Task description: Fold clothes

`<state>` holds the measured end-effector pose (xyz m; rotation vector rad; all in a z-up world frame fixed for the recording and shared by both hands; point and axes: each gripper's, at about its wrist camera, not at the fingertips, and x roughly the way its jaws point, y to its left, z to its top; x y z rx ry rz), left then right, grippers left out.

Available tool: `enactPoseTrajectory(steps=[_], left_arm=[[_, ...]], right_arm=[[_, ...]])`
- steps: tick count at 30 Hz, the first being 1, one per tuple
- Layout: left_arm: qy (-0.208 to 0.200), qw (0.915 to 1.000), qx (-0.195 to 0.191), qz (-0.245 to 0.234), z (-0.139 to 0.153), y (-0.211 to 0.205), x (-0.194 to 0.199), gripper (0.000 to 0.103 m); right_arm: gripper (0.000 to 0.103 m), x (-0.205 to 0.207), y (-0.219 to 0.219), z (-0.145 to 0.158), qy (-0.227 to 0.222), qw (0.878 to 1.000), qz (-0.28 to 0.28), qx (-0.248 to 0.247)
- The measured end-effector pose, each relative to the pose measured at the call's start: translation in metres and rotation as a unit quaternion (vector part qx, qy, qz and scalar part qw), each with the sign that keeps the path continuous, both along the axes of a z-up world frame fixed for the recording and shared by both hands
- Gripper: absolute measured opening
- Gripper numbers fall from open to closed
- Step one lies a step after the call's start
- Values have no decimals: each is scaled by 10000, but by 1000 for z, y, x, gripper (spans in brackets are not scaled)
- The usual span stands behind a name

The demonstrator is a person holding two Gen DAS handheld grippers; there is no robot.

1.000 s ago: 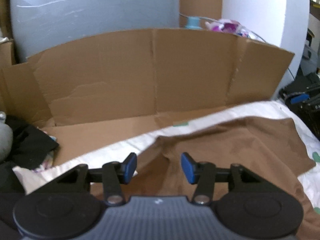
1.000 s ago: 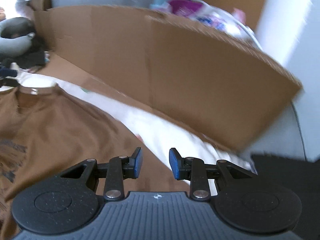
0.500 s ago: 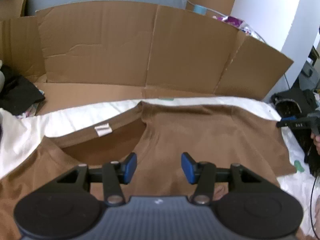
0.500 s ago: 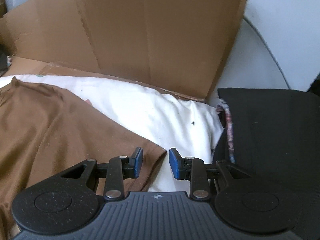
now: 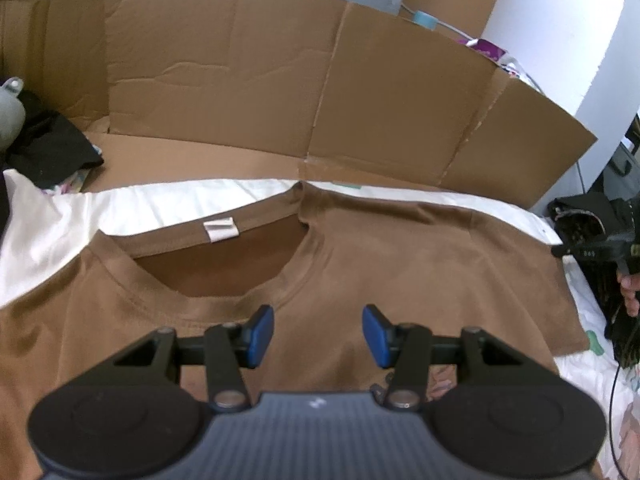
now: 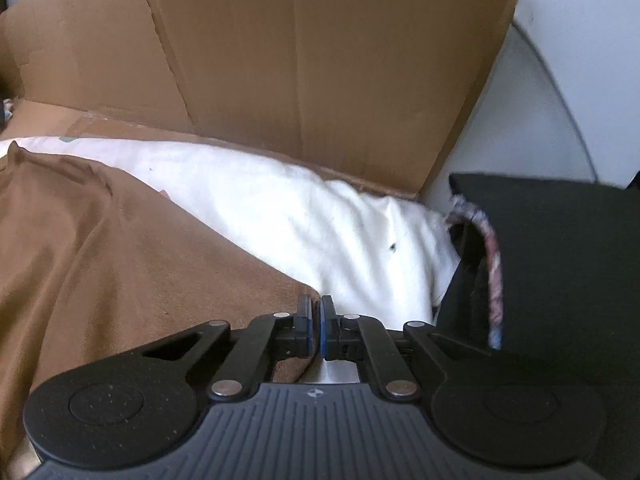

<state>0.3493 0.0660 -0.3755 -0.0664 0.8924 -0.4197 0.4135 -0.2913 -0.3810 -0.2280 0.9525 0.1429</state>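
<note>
Cardboard sheets stand behind a white sheet covering the surface. Left claw: released, blue pads apart, hovering just below the neckline of the brown T-shirt, which lies spread flat on the sheet. Only this view shows the collar with its white label and, far right, the other tool in a hand. Right claw: clenched at the shirt's sleeve edge; cloth pinched or not, cannot tell. Only this view shows black fabric beside the sheet.

Matt brown cloth t-shirt lying soft, white sheet wrinkling, rough creased cardboard standing upper frame, gripper pads showing glossy blue plastic
</note>
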Motion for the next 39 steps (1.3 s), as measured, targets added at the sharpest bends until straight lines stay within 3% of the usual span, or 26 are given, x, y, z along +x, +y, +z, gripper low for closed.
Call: enactPoseTrajectory(steps=[7,13,17,23,25,27,29,35,39], left_arm=[[-83,9985,209,-501,-16,-17,25,52],[-123,9974,261,-662,-23,-36,57,52],[83,9984,-115,-538,-34,-42,82,50],[180,9988,-286,-344,-41,-58,115,47],[213,9986,-356,-338,-41,-62,124,42],[263,9987,-279,-327,-43,-67,131,21],[271,9991,-153,-287,-44,-70,138,10],[161,9992,-315,-161,-40,-65,145,6],[330,9991,50,-253,-52,-75,152,9]], right_arm=[[1,24,10,16,-98,9978,344,-562],[1,39,11,20,-122,9959,444,-777],[1,44,9,21,-118,9953,438,-859],[1,52,7,20,-113,9948,453,-910],[1,54,7,20,-129,9945,472,-925],[1,56,8,20,-148,9941,498,-955],[1,60,9,18,-161,9935,520,-996],[1,68,8,20,-162,9935,444,-1038],[2,74,12,9,29,9924,409,-1161]])
